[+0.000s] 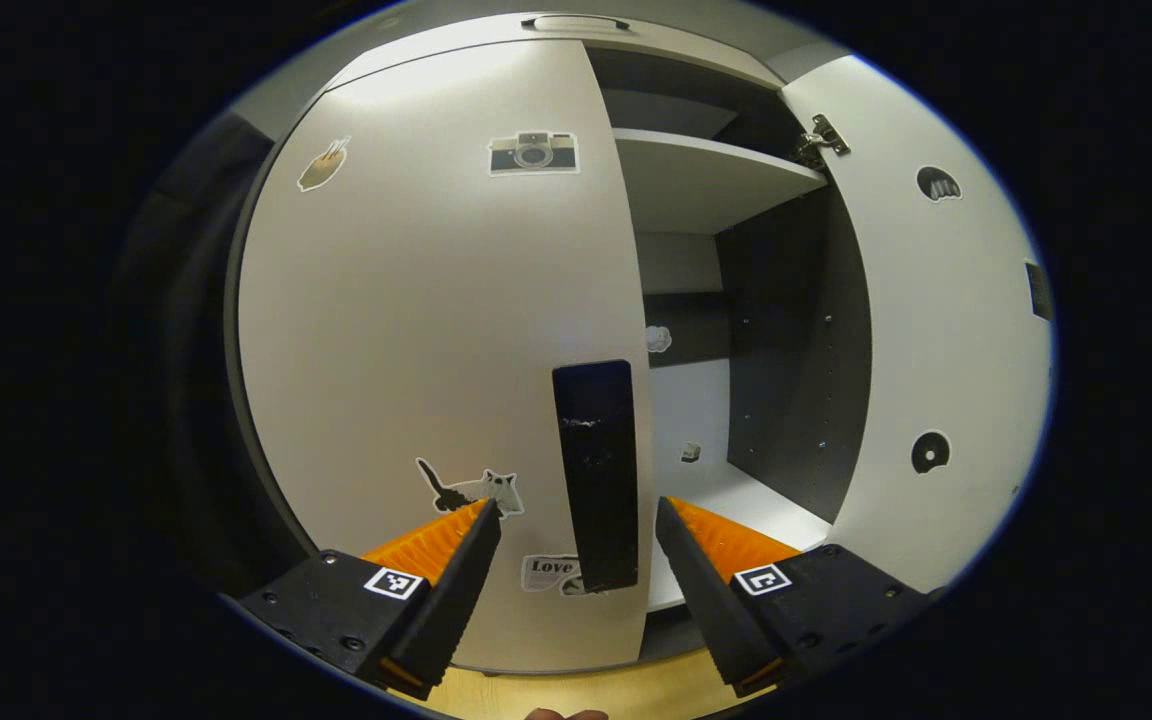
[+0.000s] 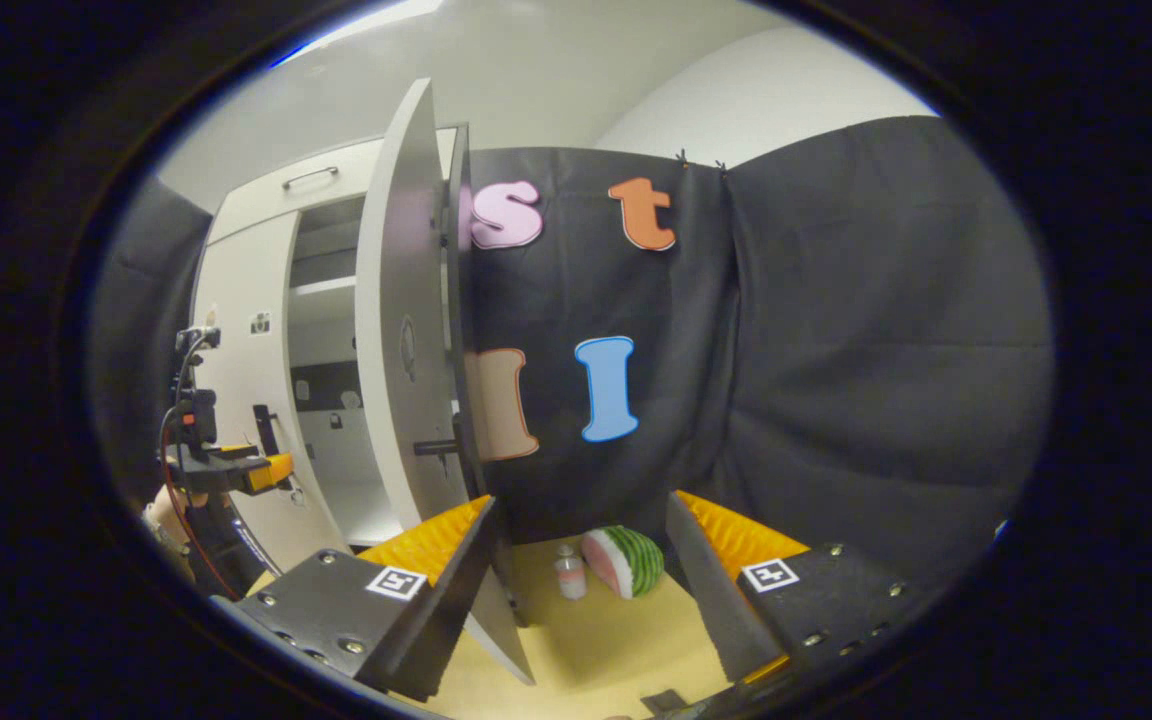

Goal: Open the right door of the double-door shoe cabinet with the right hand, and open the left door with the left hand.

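The one readable word, "Love", stands on a small white paper sticker (image 1: 550, 572) low on the closed white left cabinet door (image 1: 416, 330).

white doors (image 1: 416, 330), black handle (image 1: 596, 475), orange jaws

black cloth wall (image 2: 836, 350), yellow wooden floor (image 2: 616, 640)

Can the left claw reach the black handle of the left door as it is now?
Probably yes: the left claw is open, the black handle stands between its fingers, and nothing lies between them.
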{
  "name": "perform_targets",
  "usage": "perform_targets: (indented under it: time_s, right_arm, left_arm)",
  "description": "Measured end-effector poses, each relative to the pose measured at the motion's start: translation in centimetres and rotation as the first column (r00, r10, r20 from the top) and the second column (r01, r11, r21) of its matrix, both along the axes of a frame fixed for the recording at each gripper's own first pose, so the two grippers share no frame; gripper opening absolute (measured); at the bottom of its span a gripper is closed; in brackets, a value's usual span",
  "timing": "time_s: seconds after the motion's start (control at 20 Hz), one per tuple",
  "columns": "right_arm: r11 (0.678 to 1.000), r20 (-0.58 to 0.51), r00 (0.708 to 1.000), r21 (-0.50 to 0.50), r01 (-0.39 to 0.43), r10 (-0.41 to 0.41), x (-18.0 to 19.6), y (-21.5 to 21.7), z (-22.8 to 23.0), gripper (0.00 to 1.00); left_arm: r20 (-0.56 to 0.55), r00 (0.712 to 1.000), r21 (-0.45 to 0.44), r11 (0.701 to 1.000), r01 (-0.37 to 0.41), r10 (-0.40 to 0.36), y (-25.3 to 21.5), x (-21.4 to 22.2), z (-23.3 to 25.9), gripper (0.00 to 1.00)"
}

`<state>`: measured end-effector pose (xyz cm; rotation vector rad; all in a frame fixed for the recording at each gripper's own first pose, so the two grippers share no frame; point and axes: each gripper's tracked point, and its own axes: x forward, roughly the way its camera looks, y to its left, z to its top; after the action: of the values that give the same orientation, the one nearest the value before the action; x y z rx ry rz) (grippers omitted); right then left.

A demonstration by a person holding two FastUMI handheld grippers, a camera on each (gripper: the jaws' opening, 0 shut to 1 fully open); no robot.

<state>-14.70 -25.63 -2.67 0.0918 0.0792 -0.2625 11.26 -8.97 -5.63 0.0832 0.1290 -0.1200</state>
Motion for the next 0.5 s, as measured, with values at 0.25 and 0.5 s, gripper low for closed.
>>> perform_targets:
  time_s: [0.25,0.5]
  right_arm:
    - [0.998,-0.01,0.999,0.027,0.053,-0.053,-1.2,-1.2,-0.5,0.99]
    - [0.995,-0.016,0.997,0.059,0.077,-0.076,-1.8,-1.6,-0.9,1.0]
  left_arm:
    - [0.024,0.998,0.009,0.998,-0.065,0.065,0.4,1.0,0.0,0.91]
    - [0.028,0.993,0.022,0.993,-0.112,0.111,0.2,1.2,-0.2,0.82]
